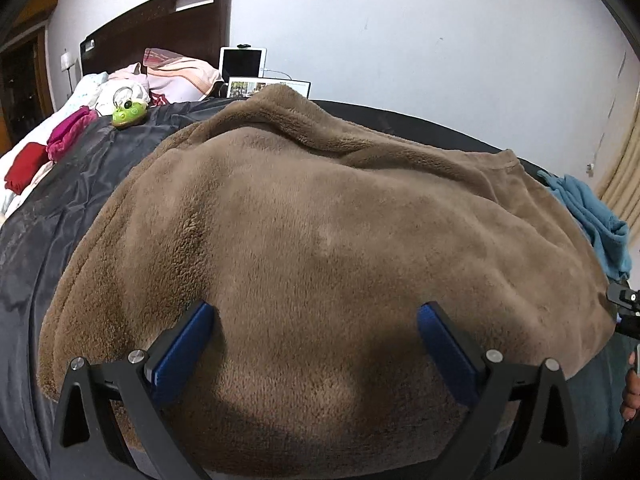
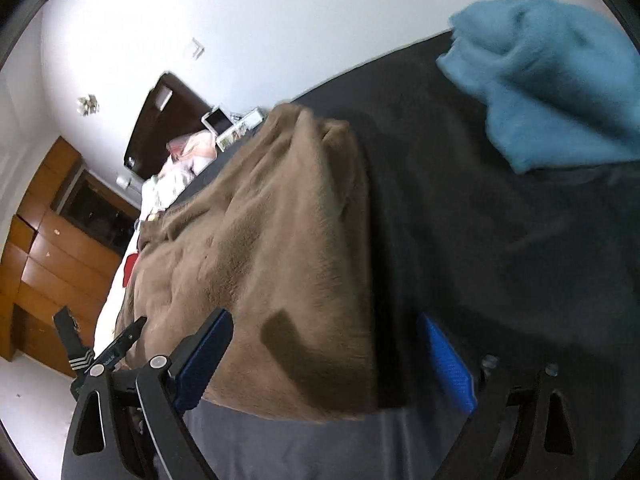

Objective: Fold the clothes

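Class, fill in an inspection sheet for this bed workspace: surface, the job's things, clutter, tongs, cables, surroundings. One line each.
Surface: dark sheet covering the bed.
Job's things: brown fleece garment spread flat; blue garment crumpled beside it, apart.
Clutter: green toy, red cloth, magenta cloth, pillows, tablet.
Tongs: left tongs open over the brown fleece; right tongs open at its edge.
Cables: thin cable running from the tablet.
Surroundings: headboard, white wall, wooden cabinets, curtain.
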